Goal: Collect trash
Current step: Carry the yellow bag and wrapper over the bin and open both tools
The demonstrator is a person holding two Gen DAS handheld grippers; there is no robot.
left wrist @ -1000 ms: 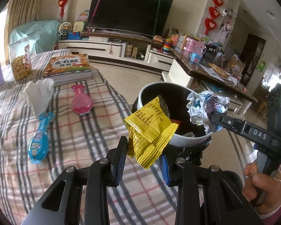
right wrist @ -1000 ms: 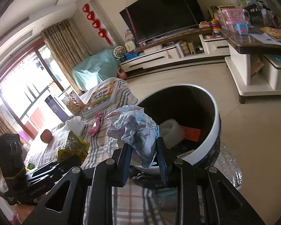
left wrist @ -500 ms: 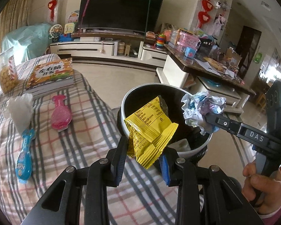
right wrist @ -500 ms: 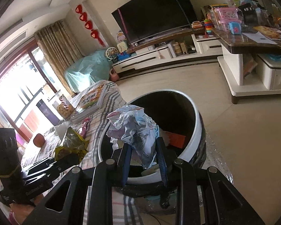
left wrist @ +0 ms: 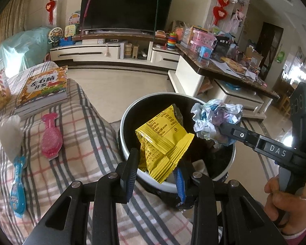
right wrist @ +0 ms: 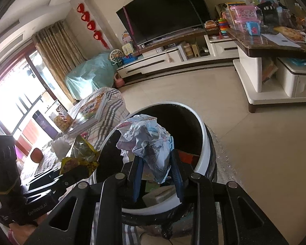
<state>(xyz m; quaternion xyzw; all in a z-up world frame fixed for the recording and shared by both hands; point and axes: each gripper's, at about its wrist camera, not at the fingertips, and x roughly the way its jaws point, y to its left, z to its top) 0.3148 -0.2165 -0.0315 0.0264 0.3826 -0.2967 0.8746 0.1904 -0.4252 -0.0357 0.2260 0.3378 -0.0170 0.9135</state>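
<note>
Gripping a yellow snack wrapper (left wrist: 163, 140) between its two fingers, the left claw (left wrist: 156, 170) holds it over the near rim of the round bin (left wrist: 124, 143), whose inside is dark and whose rim is white. The jaws are narrowed onto the crinkled foil, with the wrapper's printed panel sticking up above them. From the right wrist view the same wrapper (right wrist: 81, 155) shows at the bin's left edge.

The right claw (right wrist: 156, 175) is likewise closed on a crumpled ball of paper (right wrist: 149, 145), white with blue and pink print, and holds it above the bin's open mouth (right wrist: 204, 134). In the left wrist view that paper (left wrist: 216, 124) sits at the far right side of the bin, with a hand (left wrist: 285, 200) on the claw's grip below it.

Some rubbish already lies inside the bin. On the checked cloth (left wrist: 81, 134) beside it lie a pink toy (left wrist: 51, 140), a blue toy (left wrist: 18, 183), a white tissue (left wrist: 10, 134) and a book (left wrist: 44, 87).
</note>
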